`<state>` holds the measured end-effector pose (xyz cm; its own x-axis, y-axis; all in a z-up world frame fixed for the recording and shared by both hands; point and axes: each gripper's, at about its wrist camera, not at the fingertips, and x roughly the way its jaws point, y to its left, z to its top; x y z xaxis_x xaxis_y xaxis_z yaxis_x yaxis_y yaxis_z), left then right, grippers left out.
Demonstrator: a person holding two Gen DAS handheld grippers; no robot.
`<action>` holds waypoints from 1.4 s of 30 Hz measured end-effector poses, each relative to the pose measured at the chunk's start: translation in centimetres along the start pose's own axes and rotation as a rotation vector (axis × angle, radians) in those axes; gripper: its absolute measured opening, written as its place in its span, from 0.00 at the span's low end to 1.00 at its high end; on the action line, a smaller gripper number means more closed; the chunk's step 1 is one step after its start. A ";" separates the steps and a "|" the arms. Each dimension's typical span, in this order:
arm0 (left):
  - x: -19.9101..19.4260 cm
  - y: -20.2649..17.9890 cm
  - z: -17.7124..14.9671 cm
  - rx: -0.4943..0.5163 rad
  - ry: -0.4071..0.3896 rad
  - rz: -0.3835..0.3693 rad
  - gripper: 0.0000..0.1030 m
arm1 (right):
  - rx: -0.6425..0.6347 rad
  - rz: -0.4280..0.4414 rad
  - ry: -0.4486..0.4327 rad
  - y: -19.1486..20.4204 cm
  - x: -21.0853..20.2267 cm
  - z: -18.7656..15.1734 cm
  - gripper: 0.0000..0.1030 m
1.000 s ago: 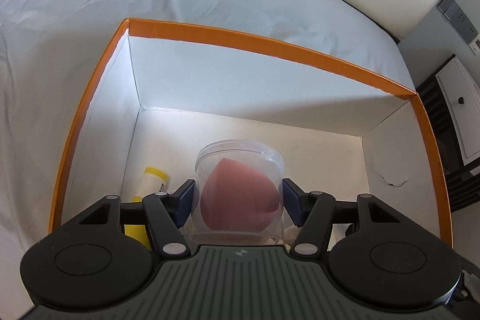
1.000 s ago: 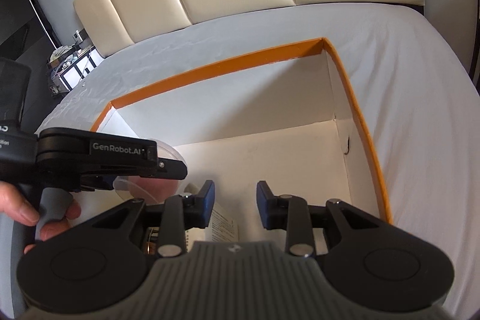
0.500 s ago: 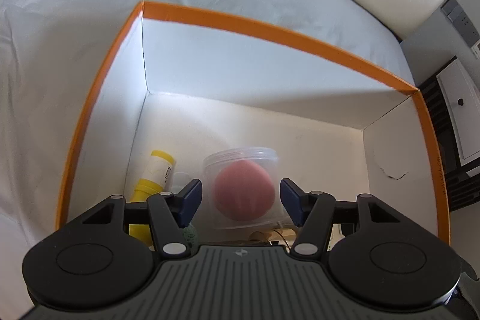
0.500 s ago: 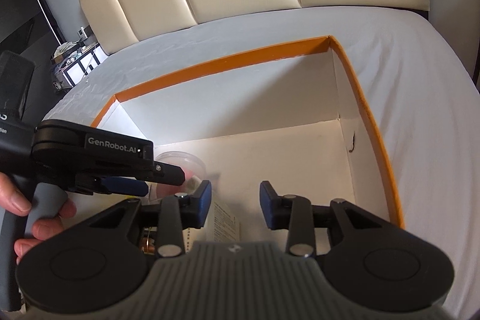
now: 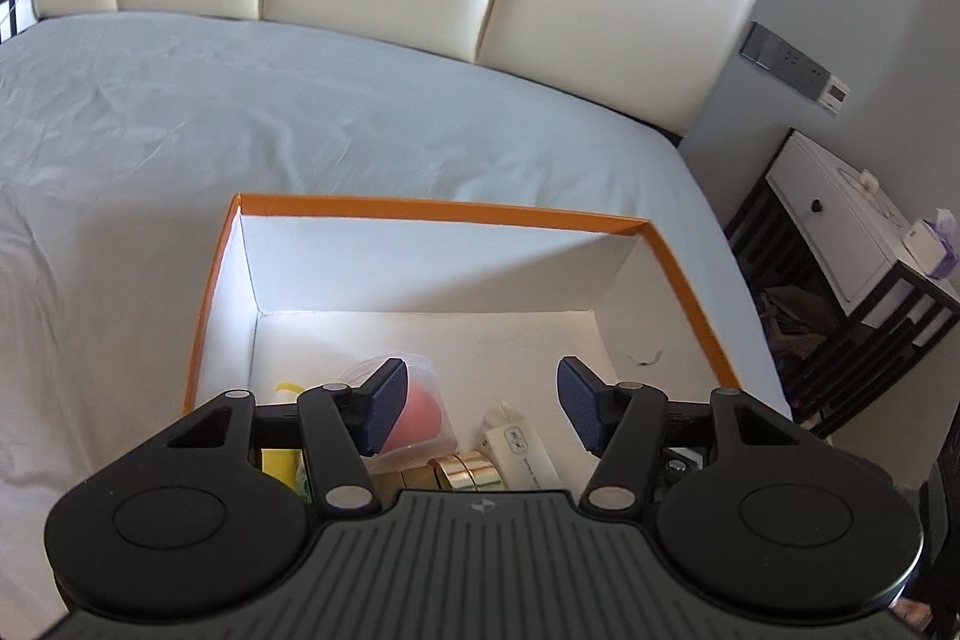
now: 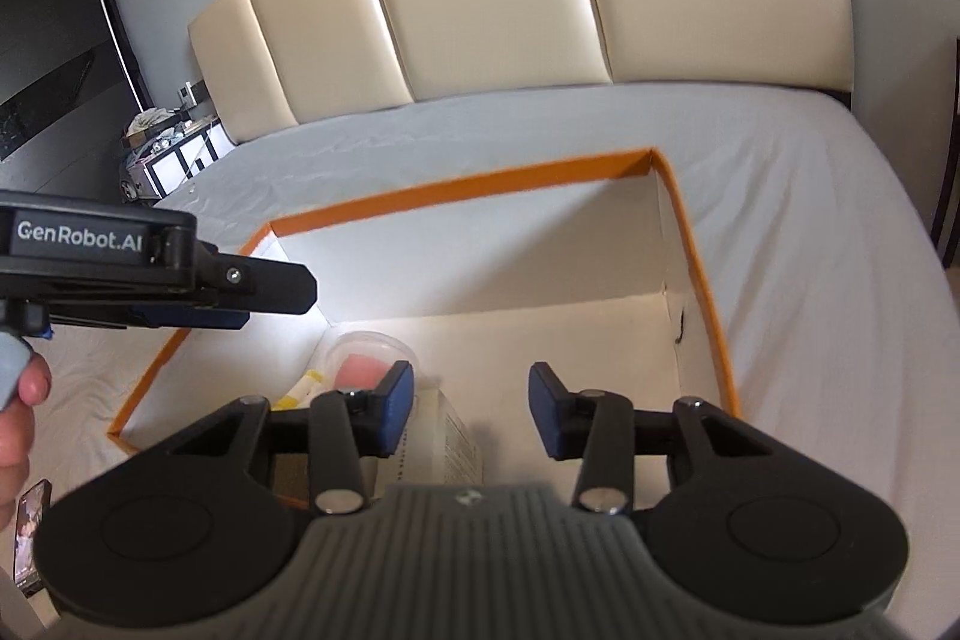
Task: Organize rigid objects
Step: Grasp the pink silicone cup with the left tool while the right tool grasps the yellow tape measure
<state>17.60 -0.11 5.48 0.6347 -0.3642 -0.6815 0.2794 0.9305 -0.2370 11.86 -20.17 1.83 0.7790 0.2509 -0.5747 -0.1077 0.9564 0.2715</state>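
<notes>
Both tongs we held tilted down over the box (image 5: pixel 432 211): left gripper (image 5: pixel 480 415) released, right gripper (image 6: pixel 471 415) opening, empty; the clear tub (image 5: pixel 429 403) held a pink sponge.

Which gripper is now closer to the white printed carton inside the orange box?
Right. The right gripper hangs directly above the white carton, its jaws opening with nothing between them. The left gripper is raised higher, above the box, empty.
</notes>
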 end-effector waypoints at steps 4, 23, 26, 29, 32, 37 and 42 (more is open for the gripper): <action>-2.3 -0.8 -0.9 0.061 -0.003 0.001 0.65 | -0.024 0.008 -0.021 0.0 -3.0 0.3 0.46; -1.8 2.1 -10.3 -0.011 0.250 0.184 0.71 | -0.018 -0.152 0.244 -4.5 -8.0 -6.2 0.52; -1.4 3.0 -10.4 -0.052 0.298 0.182 0.73 | -0.086 -0.151 0.290 -3.5 -7.3 -5.8 0.64; -0.9 3.1 -10.6 -0.042 0.336 0.189 0.78 | -0.195 -0.148 0.342 -2.4 -6.1 -5.8 0.65; 0.2 2.5 -10.6 0.013 0.381 0.199 0.79 | -0.206 -0.181 0.373 -2.6 -5.3 -6.4 0.64; 2.1 1.7 -11.0 0.072 0.423 0.252 0.79 | -0.083 -0.141 0.415 -4.5 -4.7 -6.1 0.63; 3.0 1.4 -11.5 0.123 0.451 0.269 0.83 | -0.186 -0.080 0.499 -2.9 -3.9 -7.0 0.59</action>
<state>11.62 0.53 -4.82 0.3309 -0.0355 -0.9430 0.2496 0.9670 0.0512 4.83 -22.91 -2.16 0.4063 0.1734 -0.8971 -0.2032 0.9744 0.0963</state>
